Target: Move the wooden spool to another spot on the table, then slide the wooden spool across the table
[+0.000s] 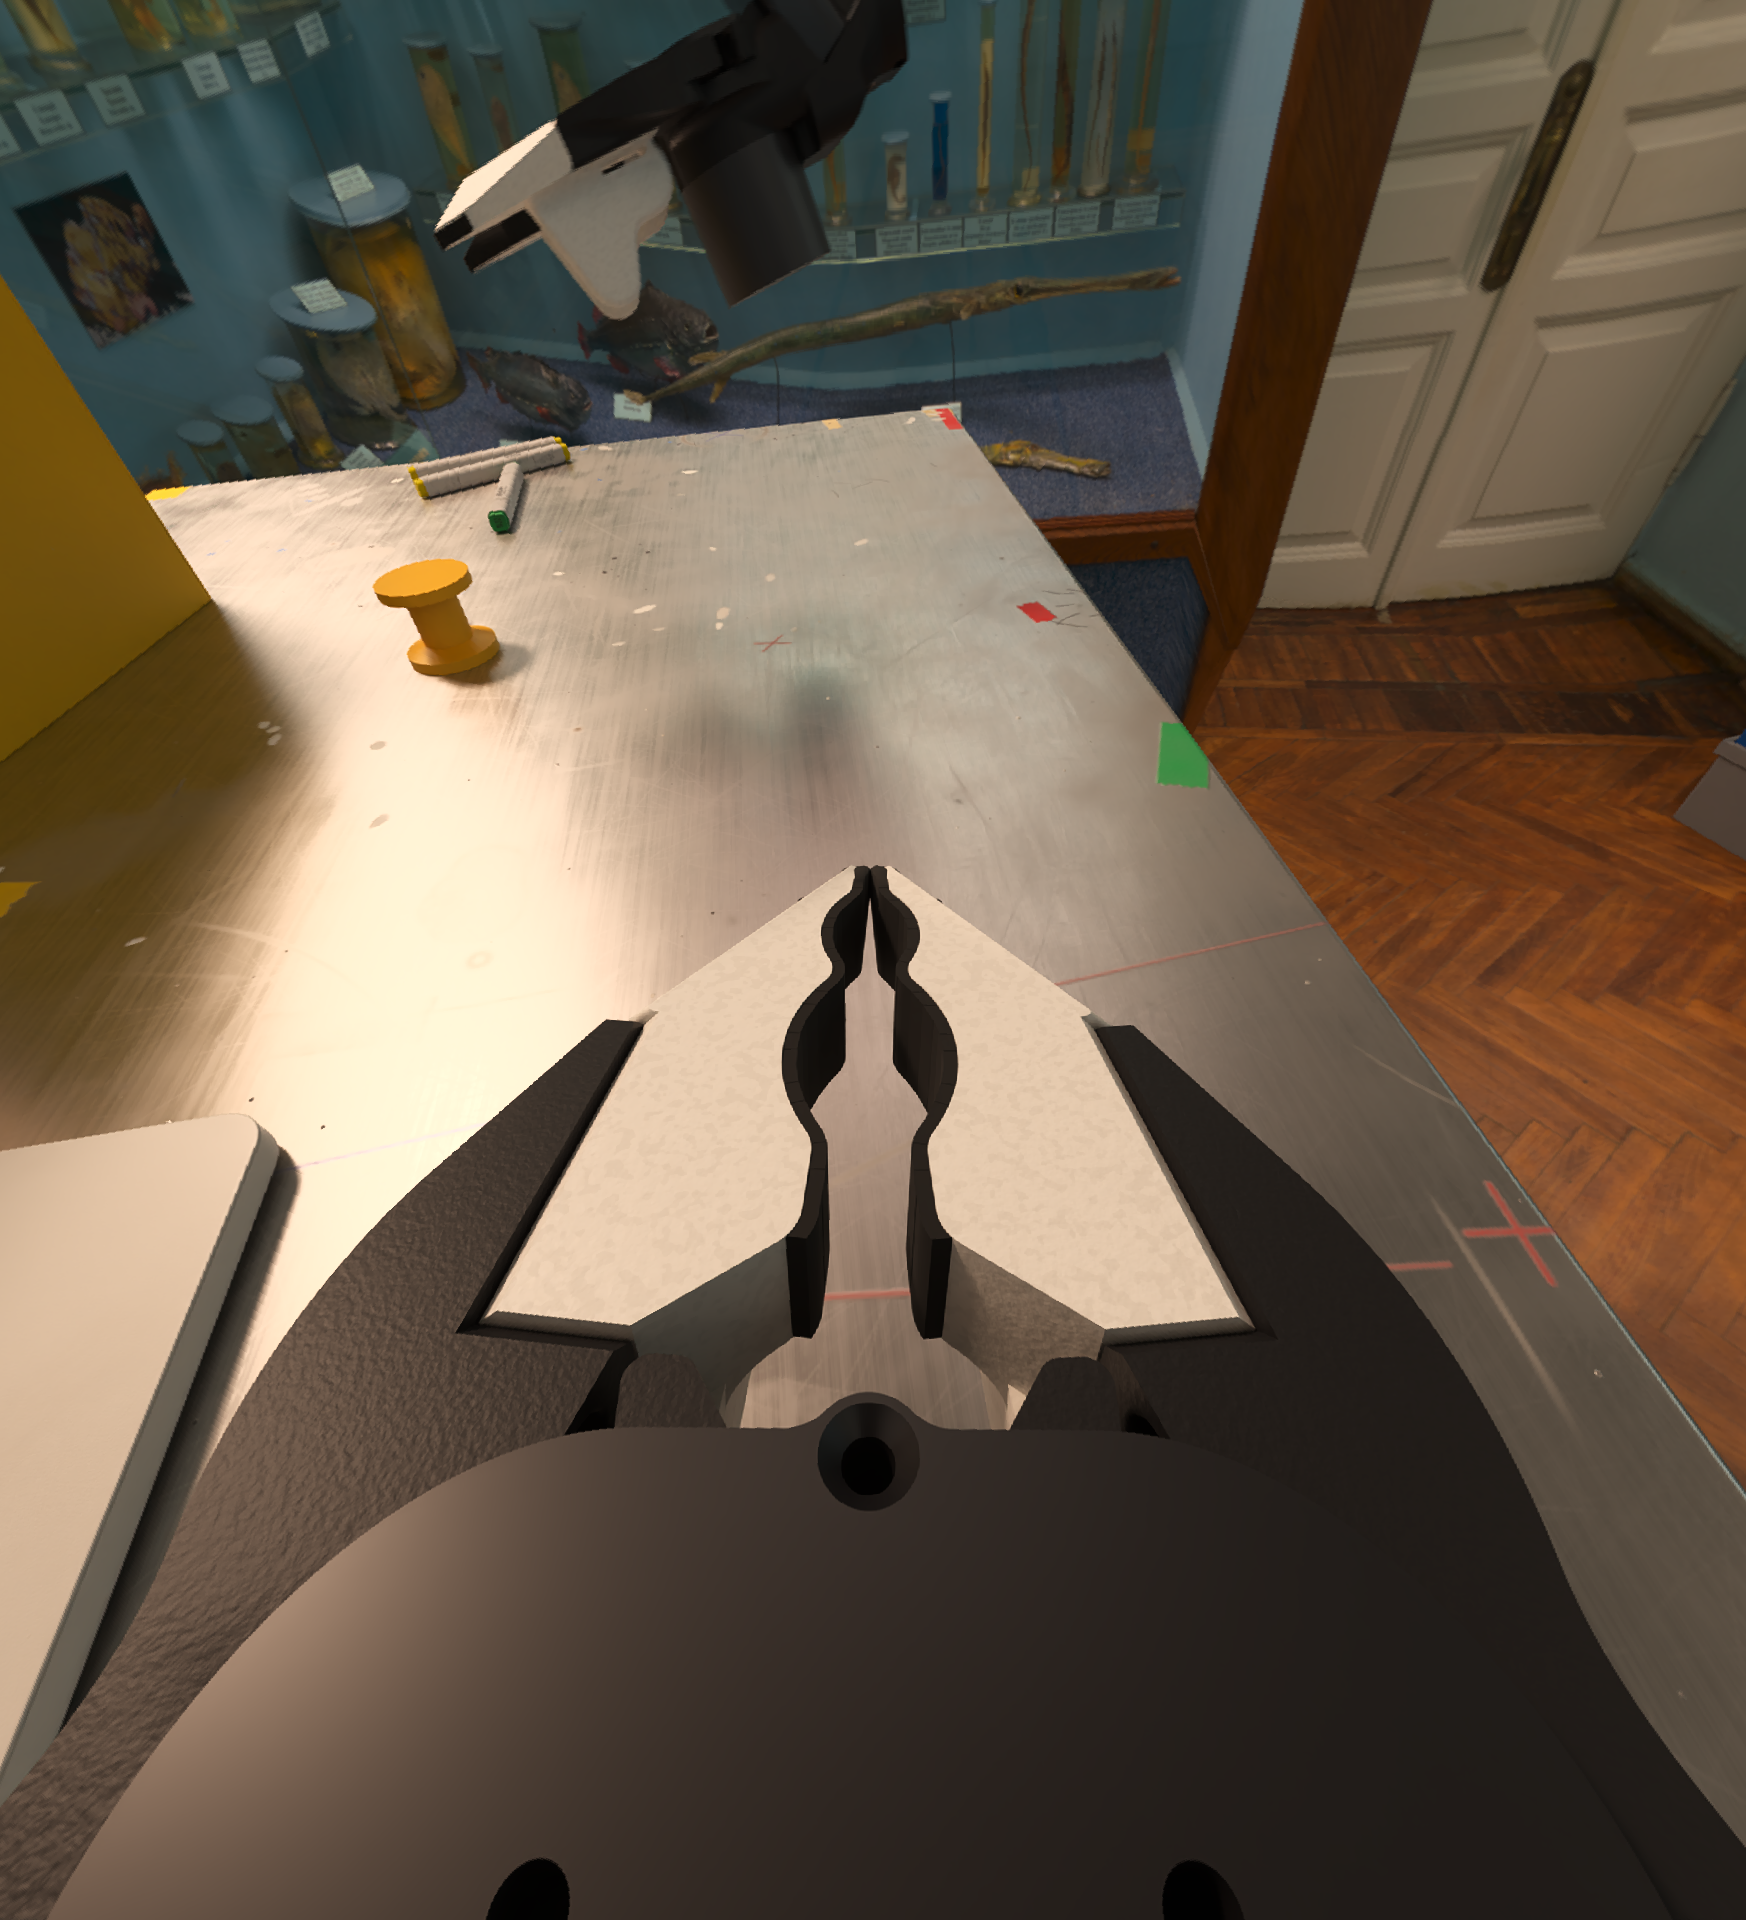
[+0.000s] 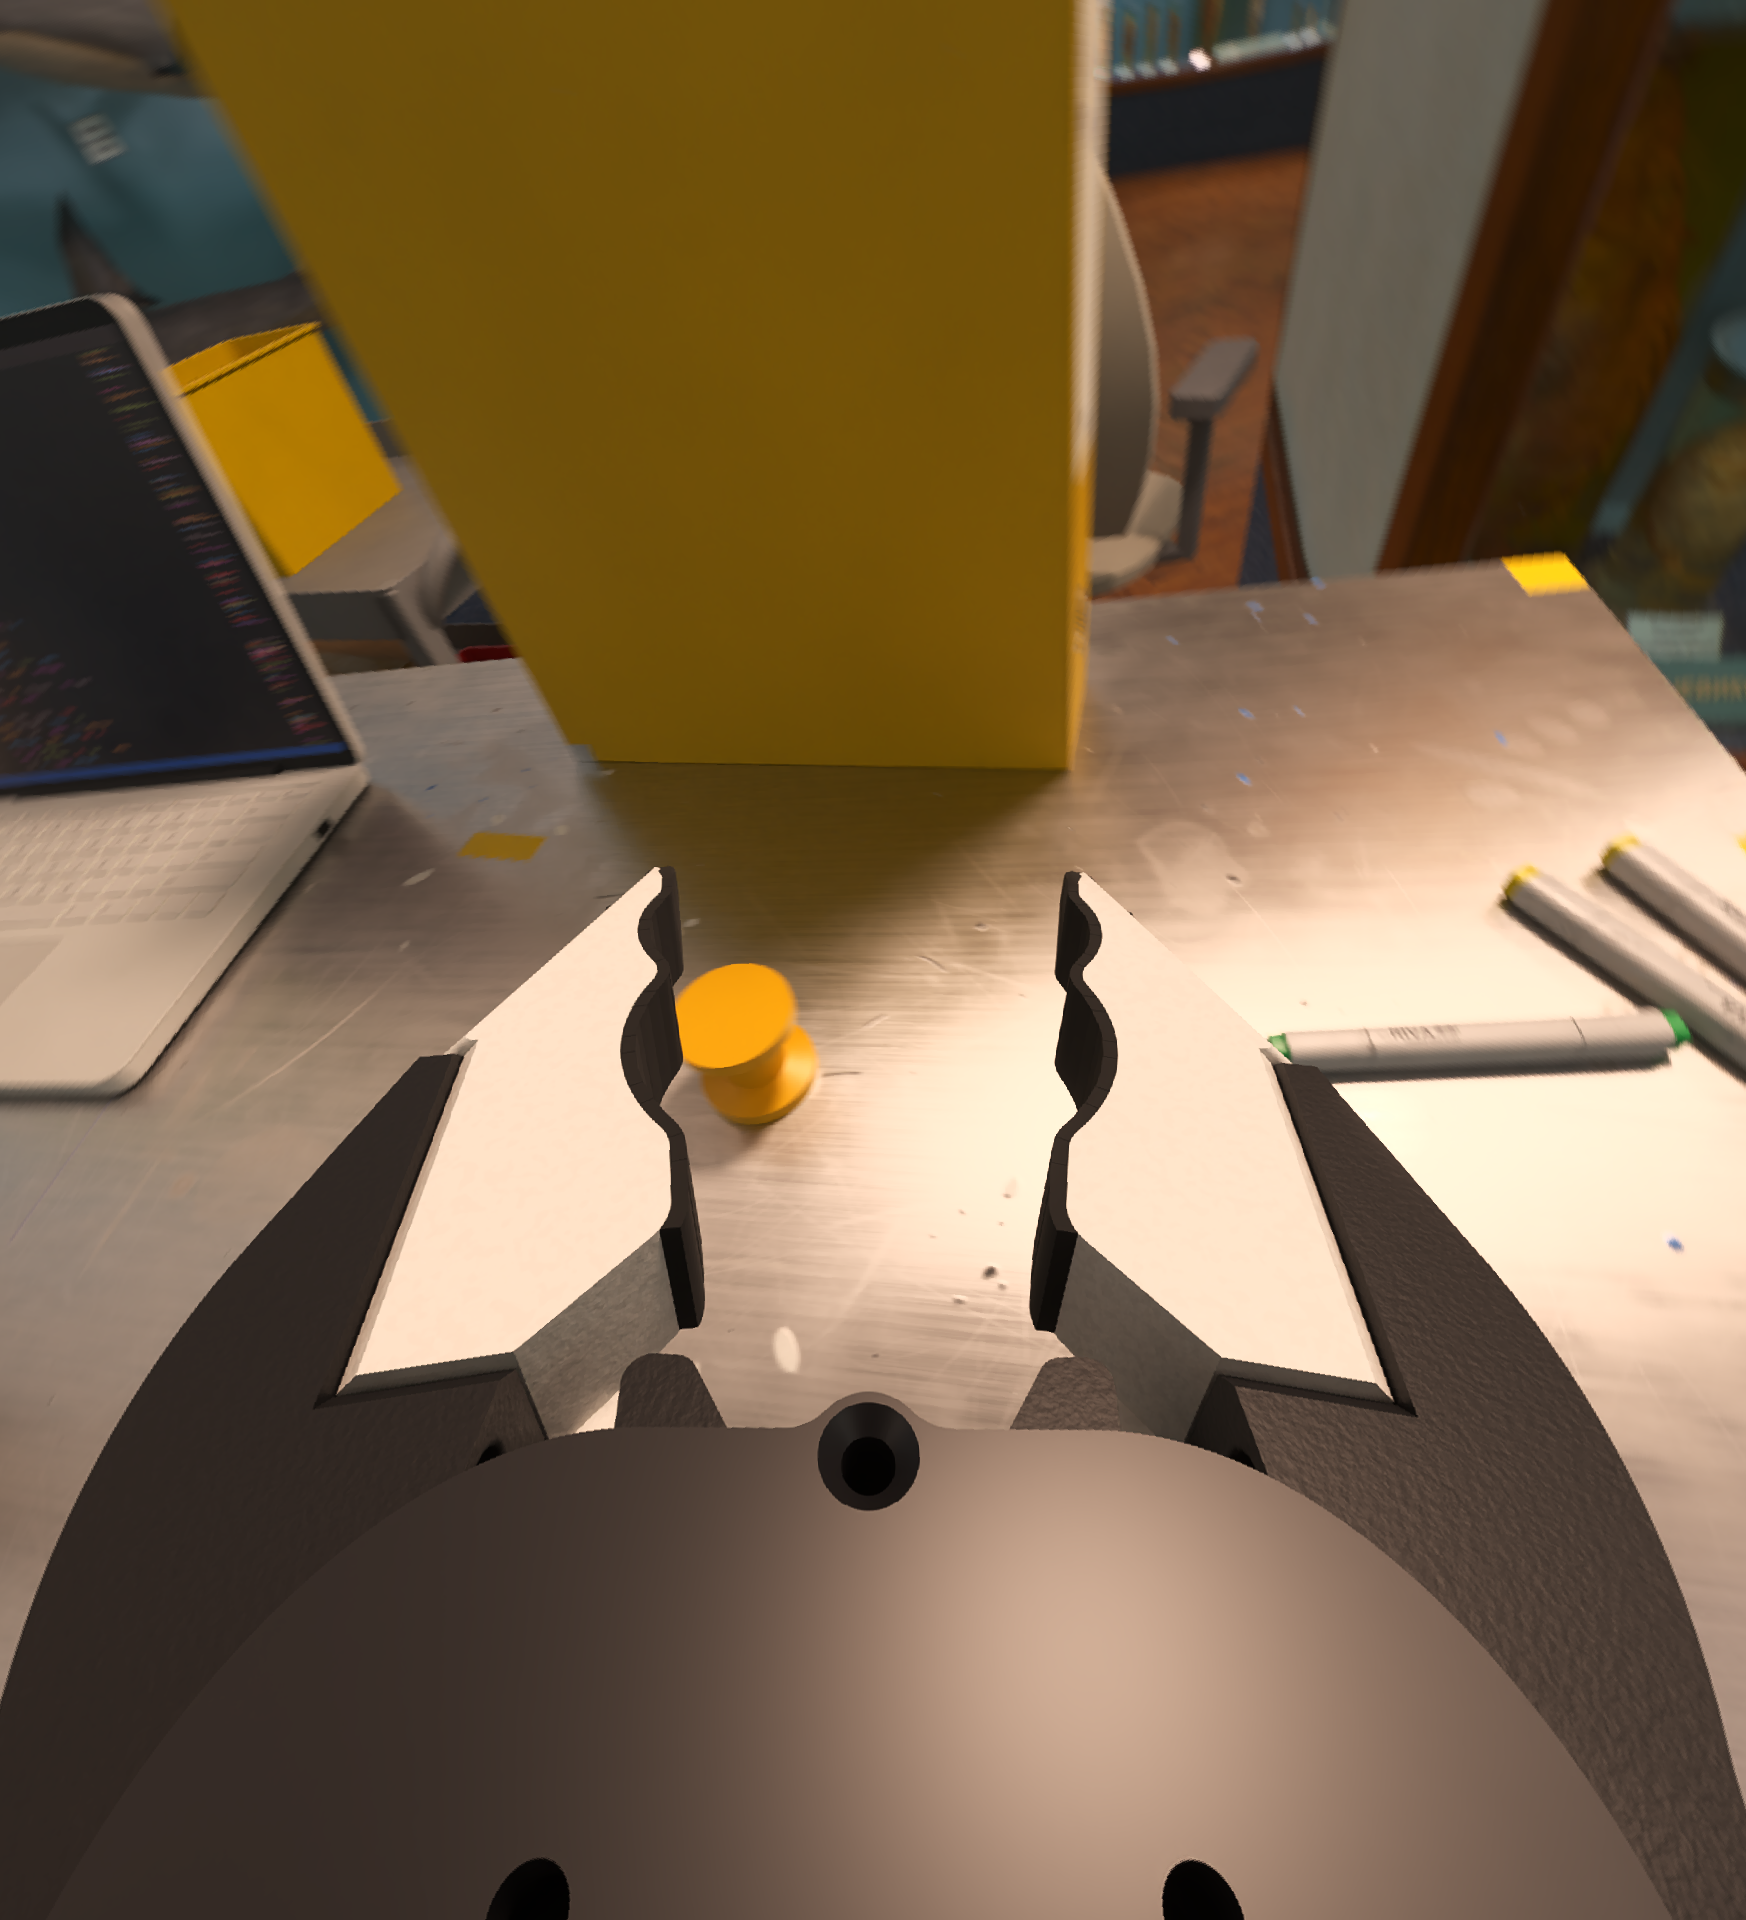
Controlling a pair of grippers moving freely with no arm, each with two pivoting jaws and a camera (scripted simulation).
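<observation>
Spool first: the wooden spool (image 1: pixel 439 617) (image 2: pixel 744 1041), yellow-orange with two round flanges and a narrow waist, lies tilted on the brushed metal table (image 1: pixel 703 790) (image 2: pixel 1264 1299), one flange on the surface and the other raised. Nothing grips it. From the right wrist view it sits just inside the left finger of the right gripper (image 2: pixel 869 894), partly hidden by that finger; whether the finger touches it cannot be told. That gripper's jaws are spread wide, with bare tabletop between them. In the left wrist view the right gripper (image 1: pixel 469 223) appears well above the table and beyond the spool, pointing down toward it. A tall yellow panel (image 1: pixel 17 540) (image 2: pixel 723 395) stands upright on the table near the spool. Three grey markers (image 1: pixel 495 476) (image 2: pixel 1471 1042) lie flat farther off, two with yellow caps side by side and one with green caps lying across their ends. An open laptop (image 2: pixel 121 790) sits on the table on the other side of the spool from the markers, its dark screen lit with lines of coloured text; its corner (image 1: pixel 69 1351) shows beside the left gripper (image 1: pixel 869 878). The left gripper is well apart from the spool, its fingertips pressed together on nothing, over the table near its edge. Small tape patches mark the tabletop, among them a green one (image 1: pixel 1181 755) at the edge.
</observation>
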